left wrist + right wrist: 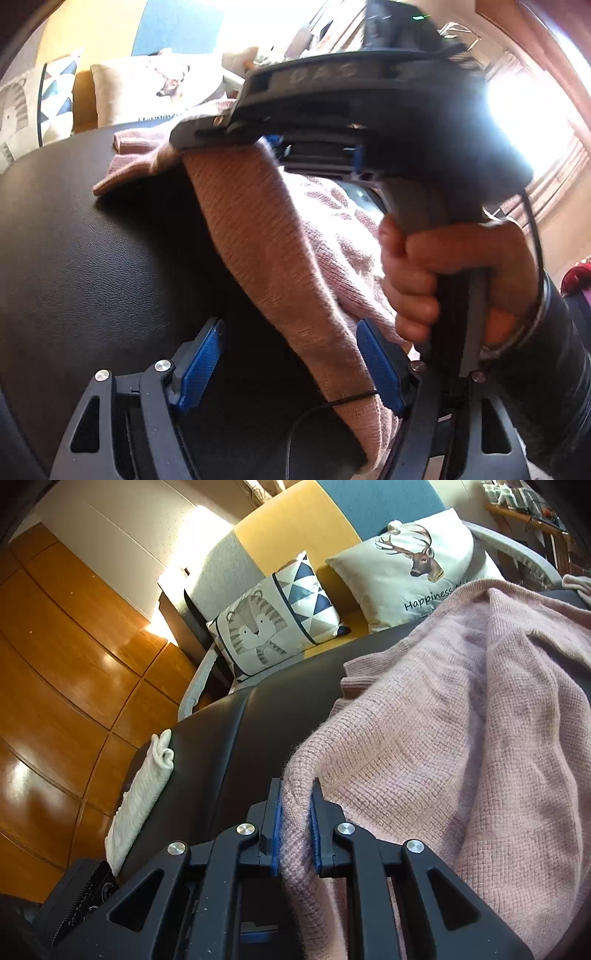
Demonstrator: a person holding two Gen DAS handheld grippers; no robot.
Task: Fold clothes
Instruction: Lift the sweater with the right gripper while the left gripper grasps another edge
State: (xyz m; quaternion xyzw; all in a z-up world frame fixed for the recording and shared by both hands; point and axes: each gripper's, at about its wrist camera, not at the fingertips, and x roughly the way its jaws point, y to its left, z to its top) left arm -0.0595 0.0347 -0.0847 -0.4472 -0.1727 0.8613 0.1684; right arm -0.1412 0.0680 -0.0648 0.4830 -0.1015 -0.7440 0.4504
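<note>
A pink knit sweater (461,720) lies rumpled on a black leather surface (251,716). My right gripper (295,812) is shut on a folded edge of it, and the knit runs up between the blue pads. In the left wrist view the right gripper (192,138), held by a hand (424,266), lifts the sweater (258,221) so that a long strip hangs down from its jaws. That strip passes between the wide-apart blue pads of my left gripper (291,365), which is open and does not press on it.
A white folded cloth (140,805) lies at the leather surface's left edge, above the wooden floor (55,664). Behind stand a tiger cushion (258,627) and a deer cushion (417,565) on a sofa. Bare leather (92,277) lies left of the sweater.
</note>
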